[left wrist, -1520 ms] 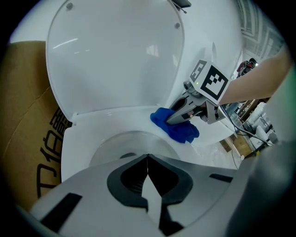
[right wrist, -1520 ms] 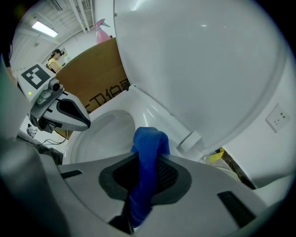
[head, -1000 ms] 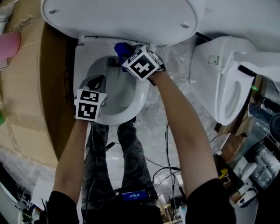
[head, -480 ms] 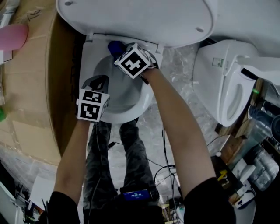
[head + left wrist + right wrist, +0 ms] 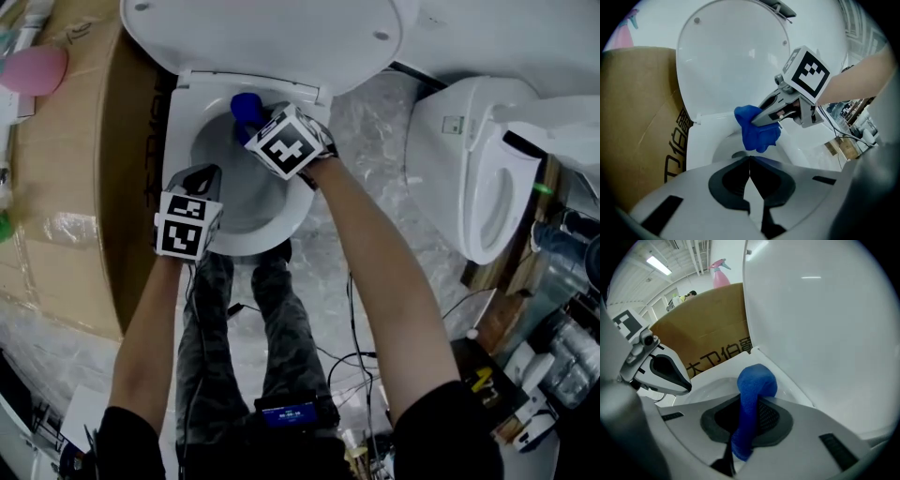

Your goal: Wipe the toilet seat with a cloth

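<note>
A white toilet stands with its lid point(image 5: 262, 37) raised; the rim point(image 5: 183, 131) rings the bowl below it. My right gripper point(image 5: 251, 117) is shut on a blue cloth point(image 5: 246, 106) point(image 5: 754, 129) point(image 5: 752, 394) at the back of the rim, close under the lid hinge. The cloth bulges out past the jaw tips in the right gripper view. My left gripper point(image 5: 202, 178) point(image 5: 749, 171) hovers over the rim's front left, shut with nothing in it. In the left gripper view the right gripper point(image 5: 761, 119) shows ahead, with the cloth hanging from its tips.
A brown cardboard box point(image 5: 84, 169) stands tight against the toilet's left side. A second white toilet point(image 5: 478, 178) sits to the right. The person's legs point(image 5: 244, 319) stand in front of the bowl. Cables and clutter point(image 5: 525, 375) lie on the floor at lower right.
My right gripper has carried the blue cloth leftward along the back of the rim, then slightly down. The left gripper has stayed by the front left of the rim.
</note>
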A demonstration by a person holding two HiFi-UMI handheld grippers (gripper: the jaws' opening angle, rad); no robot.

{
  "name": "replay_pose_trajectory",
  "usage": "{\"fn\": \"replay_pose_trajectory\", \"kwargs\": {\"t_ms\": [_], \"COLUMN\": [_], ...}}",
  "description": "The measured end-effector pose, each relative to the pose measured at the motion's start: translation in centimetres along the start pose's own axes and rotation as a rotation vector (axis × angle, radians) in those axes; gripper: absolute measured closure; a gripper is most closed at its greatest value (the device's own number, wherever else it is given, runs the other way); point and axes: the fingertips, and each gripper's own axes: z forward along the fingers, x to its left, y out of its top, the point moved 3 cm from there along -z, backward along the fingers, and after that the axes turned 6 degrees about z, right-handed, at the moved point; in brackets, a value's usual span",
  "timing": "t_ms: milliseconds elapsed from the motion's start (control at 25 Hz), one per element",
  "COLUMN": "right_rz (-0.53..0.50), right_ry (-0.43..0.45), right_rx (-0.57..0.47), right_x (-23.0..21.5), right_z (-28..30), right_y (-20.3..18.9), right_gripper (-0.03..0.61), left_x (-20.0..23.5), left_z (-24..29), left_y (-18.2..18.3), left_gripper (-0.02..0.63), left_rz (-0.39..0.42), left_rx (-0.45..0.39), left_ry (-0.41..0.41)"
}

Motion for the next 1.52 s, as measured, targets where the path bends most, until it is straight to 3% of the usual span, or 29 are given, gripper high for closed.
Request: {"fn": "replay_pose_trajectory", "kwargs": {"t_ms": [240,480,680,840,960,1080,1240,1400,1520], "right_rz": [-0.027,-0.033,0.033,0.091,0.130,0.178,0.265,0.327,0.354], "right_ry": [0.023,0.018,-0.009,-0.034,-0.073,-0.126,-0.173,-0.204,-0.229], "right_rx": [-0.036,-0.062,-0.121,-0.165,-0.203,-0.265,-0.347,-0.386,-0.392], "right_x": [3.0,6.3,8.2,9.7,11.3,12.1,13.0,14.5,14.9], "right_z": [-4.4,-7.4,-8.2,-8.4,-7.7,-6.5,-7.0,-7.4,-8.1], "right_y": [-3.1,-7.1,-9.4,-11.3,-12.9,-14.5,-16.9,-19.9,-22.0], "right_gripper": [0.523,0.523,0.523,0.523,0.523,0.523,0.523,0.523,0.523], "left_x": [-4.5,-8.9,-11.5,-13.1,-14.0,-14.0,-14.0,-13.4,-13.3], "left_z": [-2.4,-3.6,-2.6,-1.8,-1.1,0.7,2.8,3.9,4.3], "left_y": [-2.7,-6.7,-10.0,-12.6,-15.7,-18.7,-20.7,-21.4,-21.3], "left_gripper": [0.601,0.601,0.600,0.592,0.489,0.420,0.383,0.383,0.383], "left_rz": [0.093,0.248,0.442,0.698,0.850,0.977,1.123,1.194,1.217], "left_rx": [0.009,0.046,0.101,0.138,0.135,0.100,0.063,0.031,0.016], "left_ry": [-0.015,-0.062,-0.138,-0.131,-0.133,-0.103,-0.015,0.094,0.101]}}
